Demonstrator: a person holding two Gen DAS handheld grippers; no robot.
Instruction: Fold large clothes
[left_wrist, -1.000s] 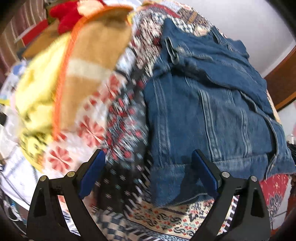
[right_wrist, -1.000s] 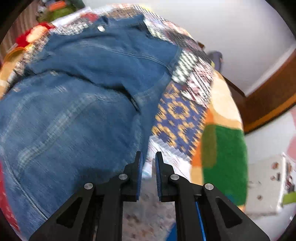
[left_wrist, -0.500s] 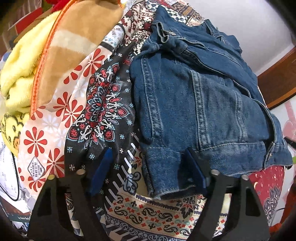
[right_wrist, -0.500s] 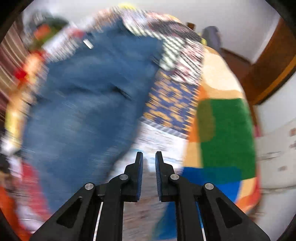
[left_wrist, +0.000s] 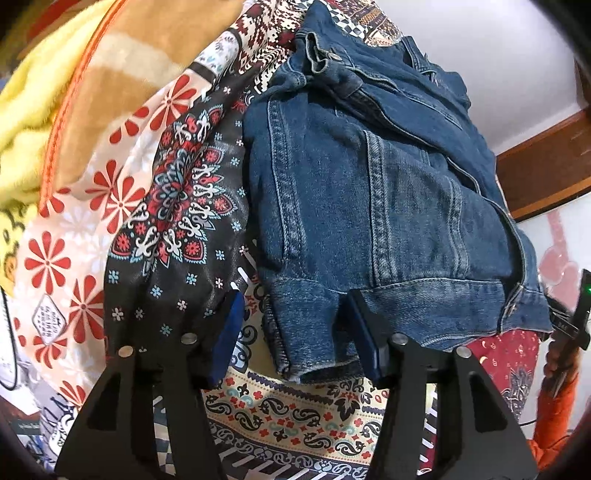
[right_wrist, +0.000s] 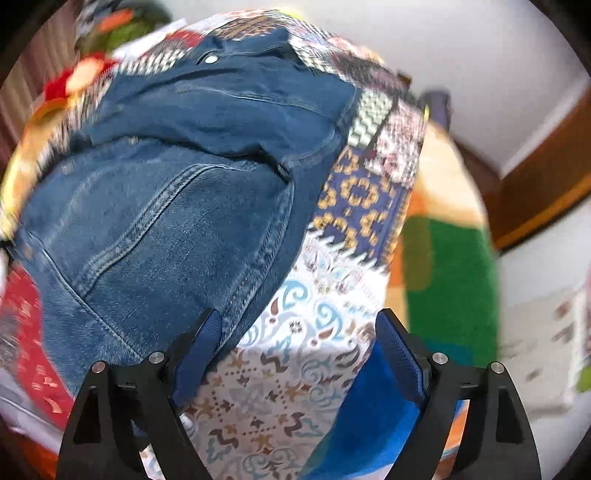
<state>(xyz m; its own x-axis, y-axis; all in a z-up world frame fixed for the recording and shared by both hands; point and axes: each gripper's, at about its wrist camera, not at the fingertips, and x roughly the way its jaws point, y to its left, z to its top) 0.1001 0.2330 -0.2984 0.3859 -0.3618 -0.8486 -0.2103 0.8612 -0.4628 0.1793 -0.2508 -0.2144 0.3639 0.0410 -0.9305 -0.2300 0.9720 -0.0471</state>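
with the denim jacket (left_wrist: 373, 206) lying part-folded on the patchwork bedspread (right_wrist: 295, 369) near its front edge, both the left gripper (left_wrist: 295, 332) and right gripper (right_wrist: 299, 347) are held with fingers apart, and the hem corners should be pinched fully before lifting.

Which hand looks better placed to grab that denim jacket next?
Left, probably. The left tongs are open with the denim jacket's near corner between the fingers. The right tongs are open too, but mostly over the patterned bedspread beside the jacket's edge.
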